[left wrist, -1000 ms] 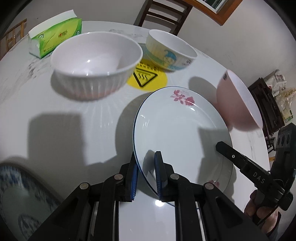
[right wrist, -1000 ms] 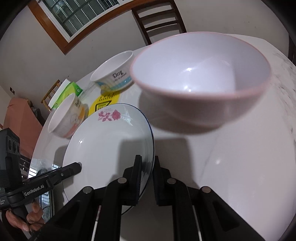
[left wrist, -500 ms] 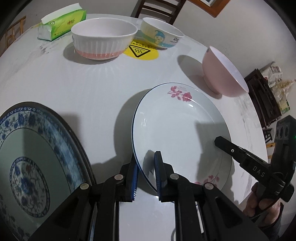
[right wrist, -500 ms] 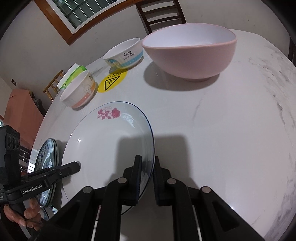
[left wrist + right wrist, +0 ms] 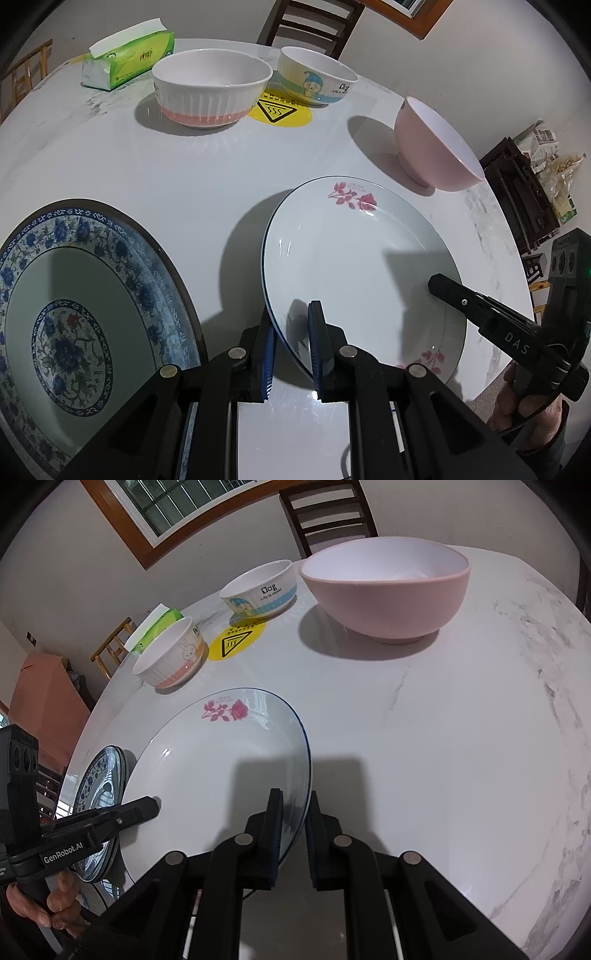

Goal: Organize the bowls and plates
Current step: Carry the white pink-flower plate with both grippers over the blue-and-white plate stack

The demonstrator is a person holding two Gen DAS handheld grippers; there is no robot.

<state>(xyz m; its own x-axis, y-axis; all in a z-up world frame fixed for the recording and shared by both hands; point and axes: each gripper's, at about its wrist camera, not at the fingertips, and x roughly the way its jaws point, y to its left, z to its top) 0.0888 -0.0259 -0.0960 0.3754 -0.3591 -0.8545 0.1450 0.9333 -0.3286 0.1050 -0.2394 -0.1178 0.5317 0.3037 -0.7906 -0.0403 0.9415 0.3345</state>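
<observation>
Pinching opposite rims of the white rose plate (image 5: 354,258), the left gripper (image 5: 291,347) and right gripper (image 5: 293,827) hold it above the marble table (image 5: 461,738) (each pair of jaws nearly closed on the thin edge). Just left lies the blue patterned plate (image 5: 85,295). Farther off sit the pink bowl (image 5: 388,594), the ribbed bowl (image 5: 210,92), the cartoon bowl (image 5: 317,81) and a tissue pack (image 5: 129,59).

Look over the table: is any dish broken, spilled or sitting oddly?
Nothing broken or spilled. The rose plate is gripped at opposite rims by the left gripper and right gripper; bowls stand upright.
</observation>
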